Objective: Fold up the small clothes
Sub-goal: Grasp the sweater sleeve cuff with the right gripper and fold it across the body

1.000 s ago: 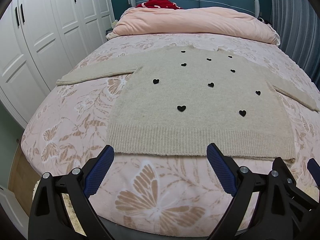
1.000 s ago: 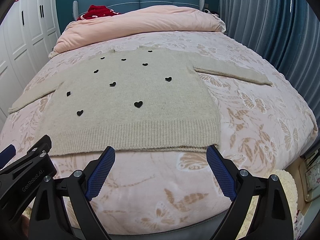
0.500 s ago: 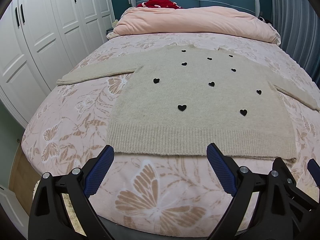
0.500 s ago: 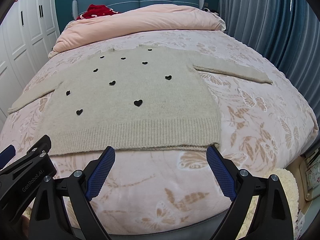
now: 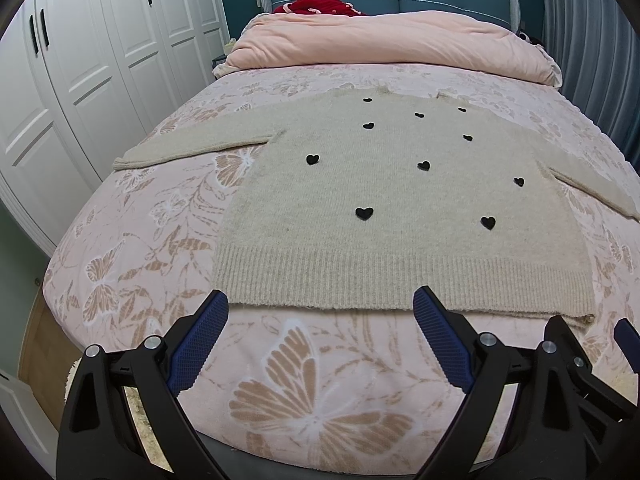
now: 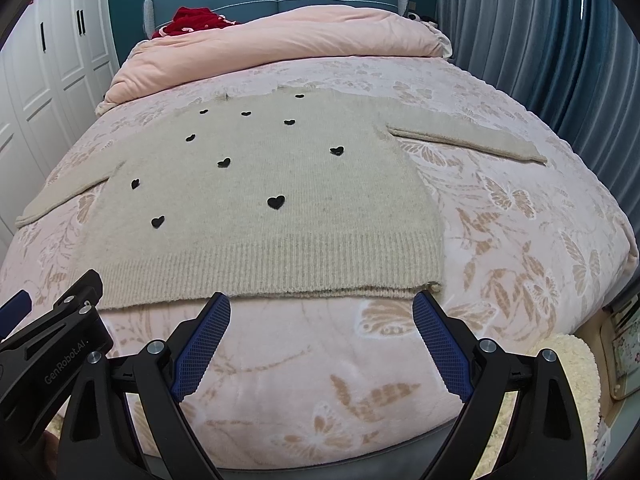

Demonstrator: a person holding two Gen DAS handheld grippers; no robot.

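A beige knit sweater [image 5: 400, 200] [image 6: 260, 208] with small black hearts lies flat on the bed, sleeves spread to both sides, ribbed hem toward me. My left gripper [image 5: 320, 304] hovers open just short of the hem's left half, nothing between its blue-padded fingers. My right gripper [image 6: 322, 304] is open too, just in front of the hem's right corner. In the right wrist view the left gripper's black body [image 6: 52, 340] shows at the lower left. The right gripper's frame [image 5: 580, 364] shows at the left wrist view's lower right.
The bed [image 5: 140, 240] has a pink floral cover. A rolled pink duvet [image 5: 392, 44] and a red garment [image 5: 320, 0] lie at the headboard. White wardrobes [image 5: 80, 60] stand left, blue curtains [image 6: 540, 40] right. A cream rug [image 6: 576, 368] lies on the floor.
Both grippers have crept slightly forward toward the hem; the sweater has not moved and both stay open.
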